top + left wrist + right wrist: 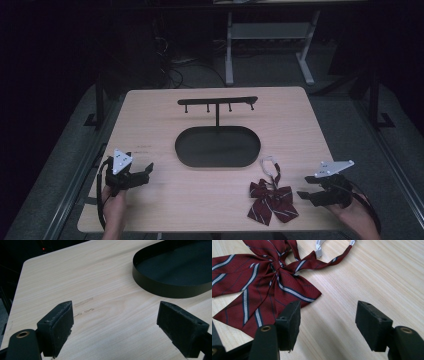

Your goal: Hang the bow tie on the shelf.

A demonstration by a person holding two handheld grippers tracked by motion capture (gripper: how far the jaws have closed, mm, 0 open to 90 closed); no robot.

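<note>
Wooden table (165,200) bears one bow tie (271,199), one black tray (217,146).

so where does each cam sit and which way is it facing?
High view: above the person's edge, looking forward and down on the table; both hands, left gripper, right gripper.
Left gripper view: on the left gripper, facing the black tray; open jaws.
Right gripper view: on the right gripper, facing the bow tie; open jaws.
Shared: tray and bow tie in the high view too.
</note>
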